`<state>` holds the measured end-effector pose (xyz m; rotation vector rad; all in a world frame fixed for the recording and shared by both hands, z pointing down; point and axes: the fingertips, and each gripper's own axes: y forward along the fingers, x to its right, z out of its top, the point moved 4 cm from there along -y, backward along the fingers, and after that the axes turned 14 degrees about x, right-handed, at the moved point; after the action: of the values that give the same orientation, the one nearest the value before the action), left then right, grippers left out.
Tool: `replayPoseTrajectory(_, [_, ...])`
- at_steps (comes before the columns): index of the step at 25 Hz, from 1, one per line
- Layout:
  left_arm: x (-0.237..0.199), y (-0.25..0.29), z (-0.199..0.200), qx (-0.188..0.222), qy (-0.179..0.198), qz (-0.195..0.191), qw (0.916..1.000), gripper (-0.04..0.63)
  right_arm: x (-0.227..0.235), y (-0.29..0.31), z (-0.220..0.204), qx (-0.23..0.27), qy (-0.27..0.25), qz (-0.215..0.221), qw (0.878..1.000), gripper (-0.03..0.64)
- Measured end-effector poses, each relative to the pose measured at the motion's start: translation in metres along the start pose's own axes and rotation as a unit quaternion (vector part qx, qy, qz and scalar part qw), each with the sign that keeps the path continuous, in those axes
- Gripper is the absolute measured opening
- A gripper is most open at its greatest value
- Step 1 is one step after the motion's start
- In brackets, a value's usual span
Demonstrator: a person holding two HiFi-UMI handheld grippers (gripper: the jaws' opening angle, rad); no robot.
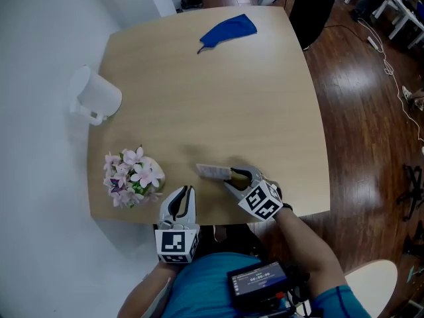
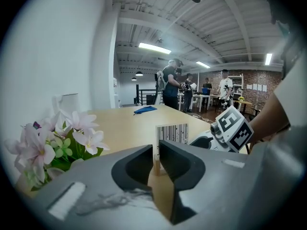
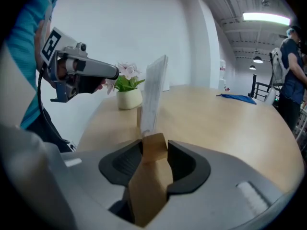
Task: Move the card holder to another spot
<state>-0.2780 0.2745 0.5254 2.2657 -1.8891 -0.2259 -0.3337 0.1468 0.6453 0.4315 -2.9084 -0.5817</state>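
Note:
The card holder (image 1: 214,171) is a small wooden base with an upright barcode-striped card, standing near the table's front edge. My right gripper (image 1: 237,175) is at its right end. In the right gripper view the wooden base (image 3: 154,151) sits between the jaws with both pads against it, and the card (image 3: 154,92) rises just beyond. My left gripper (image 1: 181,202) hovers over the front edge, left of the holder, jaws together and empty. From the left gripper (image 2: 156,151) view, the card (image 2: 171,133) stands ahead, with the right gripper (image 2: 207,141) beside it.
A pot of pink flowers (image 1: 131,175) stands at the front left of the wooden table (image 1: 218,105). A white jug (image 1: 95,97) sits at the left edge and a blue cloth (image 1: 228,32) lies at the far side. People stand beyond the table in the left gripper view.

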Motion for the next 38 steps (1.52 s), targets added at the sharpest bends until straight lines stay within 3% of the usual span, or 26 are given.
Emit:
replayPoseTrajectory(5, [-0.002, -0.003, 0.000, 0.002, 0.002, -0.001, 1.0000, 0.057, -0.002, 0.005, -0.001, -0.017, -0.028, 0.011, 0.999, 0.160])
replayPoseTrajectory(9, [-0.005, -0.004, 0.007, 0.005, 0.010, 0.003, 0.9999, 0.052, -0.005, 0.003, 0.000, -0.016, -0.018, 0.005, 1.000, 0.152])
replayPoseTrajectory(15, [-0.006, -0.008, 0.011, 0.017, 0.009, -0.004, 0.9998, 0.041, -0.013, -0.010, 0.002, 0.005, 0.052, -0.034, 0.998, 0.146])
replayPoseTrajectory(21, [-0.007, -0.015, 0.014, 0.030, 0.007, -0.013, 0.9994, 0.035, -0.018, -0.028, 0.015, 0.050, 0.116, -0.099, 0.987, 0.144])
replayPoseTrajectory(26, [-0.004, -0.018, 0.036, 0.066, -0.005, -0.024, 0.9975, 0.029, -0.014, -0.062, 0.066, 0.115, 0.128, -0.154, 0.973, 0.144])
replayPoseTrajectory(31, [-0.003, -0.025, 0.082, 0.126, -0.010, -0.039, 0.9912, 0.020, -0.015, -0.111, 0.135, 0.173, 0.111, -0.200, 0.958, 0.144])
replayPoseTrajectory(38, [0.003, -0.053, 0.139, 0.186, -0.007, -0.079, 0.9794, 0.014, -0.049, -0.172, 0.196, 0.191, 0.082, -0.251, 0.945, 0.144])
